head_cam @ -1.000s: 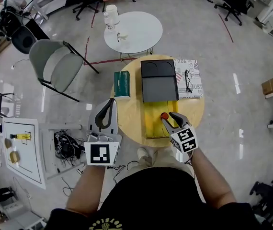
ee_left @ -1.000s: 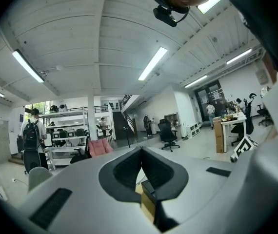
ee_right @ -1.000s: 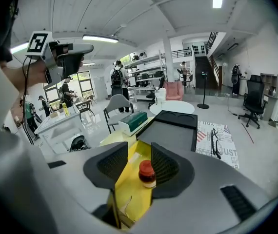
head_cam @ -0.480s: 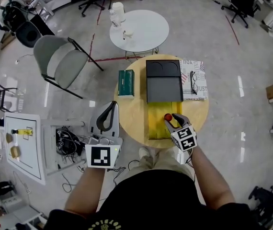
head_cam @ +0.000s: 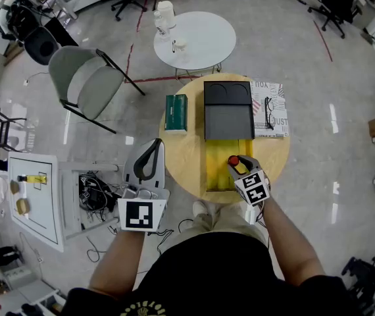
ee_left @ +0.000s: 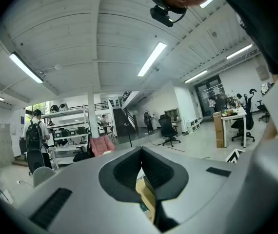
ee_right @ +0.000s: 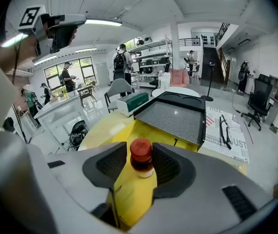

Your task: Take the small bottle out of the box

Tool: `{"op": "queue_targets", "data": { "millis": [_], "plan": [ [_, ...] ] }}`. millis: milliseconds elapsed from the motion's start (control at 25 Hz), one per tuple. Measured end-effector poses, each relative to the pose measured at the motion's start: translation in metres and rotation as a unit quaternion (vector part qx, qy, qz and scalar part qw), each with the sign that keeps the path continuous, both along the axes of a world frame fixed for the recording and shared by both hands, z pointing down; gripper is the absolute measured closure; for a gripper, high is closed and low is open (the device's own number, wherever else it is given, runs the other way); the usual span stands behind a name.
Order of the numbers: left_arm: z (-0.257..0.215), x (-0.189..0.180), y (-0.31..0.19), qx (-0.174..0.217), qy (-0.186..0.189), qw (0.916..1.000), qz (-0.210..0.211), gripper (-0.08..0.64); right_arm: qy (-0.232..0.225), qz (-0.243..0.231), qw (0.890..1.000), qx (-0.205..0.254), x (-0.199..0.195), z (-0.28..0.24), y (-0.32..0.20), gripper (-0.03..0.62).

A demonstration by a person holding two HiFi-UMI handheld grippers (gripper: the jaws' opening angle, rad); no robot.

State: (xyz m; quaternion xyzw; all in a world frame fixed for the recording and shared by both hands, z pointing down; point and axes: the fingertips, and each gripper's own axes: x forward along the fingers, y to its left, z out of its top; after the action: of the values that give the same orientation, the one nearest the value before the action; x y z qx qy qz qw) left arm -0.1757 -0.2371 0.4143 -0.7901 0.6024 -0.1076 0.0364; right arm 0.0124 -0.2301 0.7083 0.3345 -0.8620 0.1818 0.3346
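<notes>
Now the right gripper's [head_cam: 235, 165] 2 jaws, which have just been opening, stand spread around the small bottle [ee_right: 141, 158], upright in the yellow box [head_cam: 212, 155] beneath them. Left gripper [ee_left: 141, 153]: jaws pressed together, empty.

light: bright, ceiling tubes [ee_left: 151, 58] | glare: floor [head_cam: 331, 118] | edges: fisheye-bent | focus: sharp

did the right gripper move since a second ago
Yes: the right gripper has sunk toward the bottle in the yellow box; its jaws, just opening, now flank it.
</notes>
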Motion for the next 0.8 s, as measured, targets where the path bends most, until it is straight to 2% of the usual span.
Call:
{"op": "queue_targets", "data": {
  "millis": [280, 800],
  "plan": [
    [-0.004, 0.002, 0.002, 0.001, 0.000, 1.0000, 0.000, 0.546, 0.035, -0.020, 0.999, 0.019, 0.003, 0.014, 0.001, 0.436],
    [-0.006, 0.017, 0.014, 0.005, 0.002, 0.9998, 0.018, 0.546, 0.015, -0.037, 0.998, 0.043, 0.006, -0.029, 0.010, 0.440]
  ]
}}
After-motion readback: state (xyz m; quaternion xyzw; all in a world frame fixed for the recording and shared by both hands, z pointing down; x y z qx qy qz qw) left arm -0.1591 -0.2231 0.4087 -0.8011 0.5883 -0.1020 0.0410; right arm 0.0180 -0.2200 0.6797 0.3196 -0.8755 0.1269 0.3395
